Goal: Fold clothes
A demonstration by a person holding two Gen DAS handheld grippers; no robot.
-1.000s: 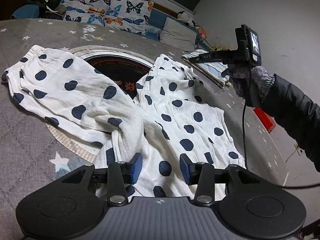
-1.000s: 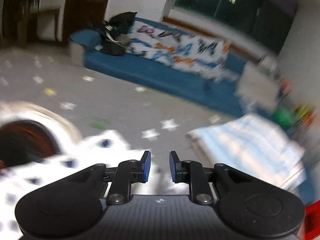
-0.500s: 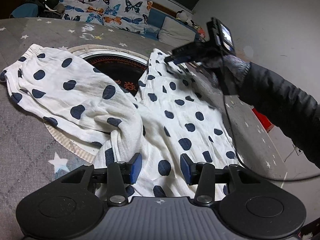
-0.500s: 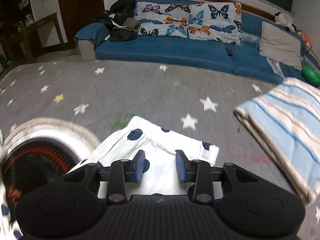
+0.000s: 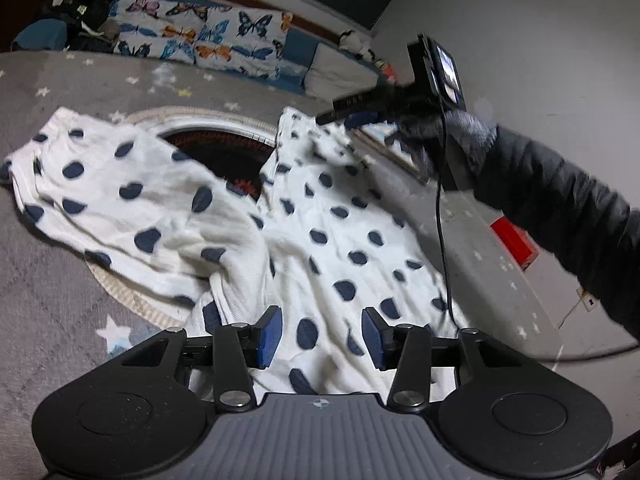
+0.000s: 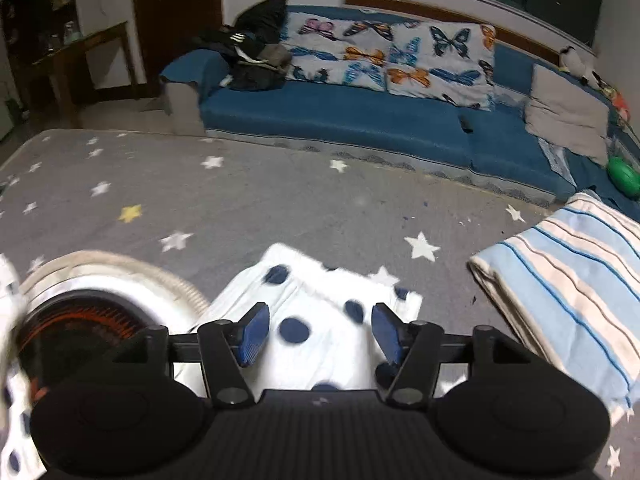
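Observation:
White trousers with dark blue dots (image 5: 328,240) lie spread in a V on the grey star-patterned surface (image 5: 48,280), partly over a round dark mat. My left gripper (image 5: 320,334) is open, its blue pads just above the waist end of the trousers. My right gripper (image 6: 318,334) is open over the far end of one trouser leg (image 6: 316,300). In the left wrist view the right gripper's body (image 5: 400,100) hovers above that leg end, held by a gloved hand.
A folded blue-striped cloth (image 6: 568,280) lies to the right of the leg end. A round dark mat with a pale rim (image 6: 80,312) sits under the trousers. A blue sofa with butterfly cushions (image 6: 360,112) stands behind. A red box (image 5: 514,240) is at right.
The right gripper has swung in from the right over the far leg end, come down lower and opened wider. The left gripper has barely moved and stays open.

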